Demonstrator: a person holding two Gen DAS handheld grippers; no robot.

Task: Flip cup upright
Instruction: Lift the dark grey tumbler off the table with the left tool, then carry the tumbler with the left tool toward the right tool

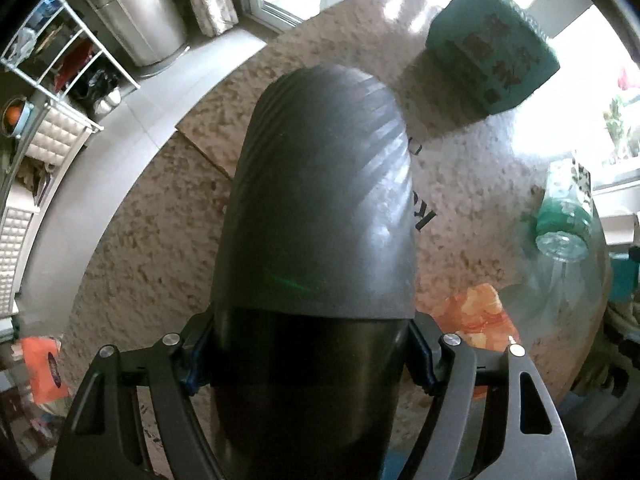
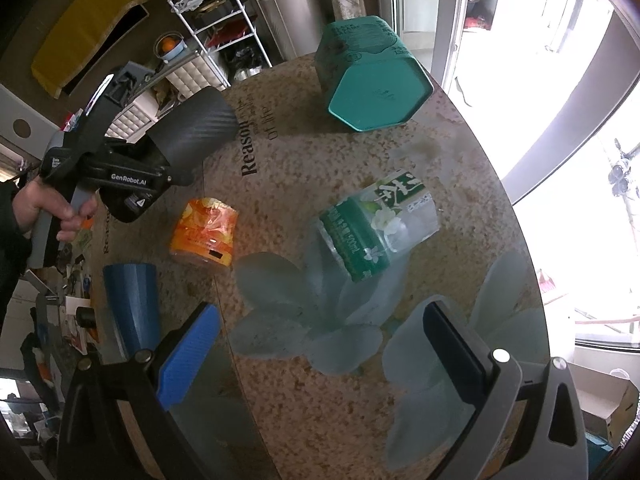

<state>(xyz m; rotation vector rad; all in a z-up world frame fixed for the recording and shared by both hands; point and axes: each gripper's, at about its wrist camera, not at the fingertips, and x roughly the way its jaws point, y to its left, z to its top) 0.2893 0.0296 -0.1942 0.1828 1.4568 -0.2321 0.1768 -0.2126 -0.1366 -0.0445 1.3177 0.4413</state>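
My left gripper (image 1: 310, 364) is shut on a dark grey ribbed cup (image 1: 320, 208), which fills the middle of the left wrist view. In the right wrist view the same cup (image 2: 196, 130) is held on its side in the air above the round table's (image 2: 320, 400) left edge, pointing toward the table's centre. My right gripper (image 2: 320, 344) is open and empty above the table's near side.
On the table are a teal hexagonal box (image 2: 372, 80), a lying green-labelled clear bottle (image 2: 376, 232), an orange packet (image 2: 204, 232) and a blue cup (image 2: 134, 300) at the left edge. A white wire shelf (image 2: 216, 28) stands beyond the table.
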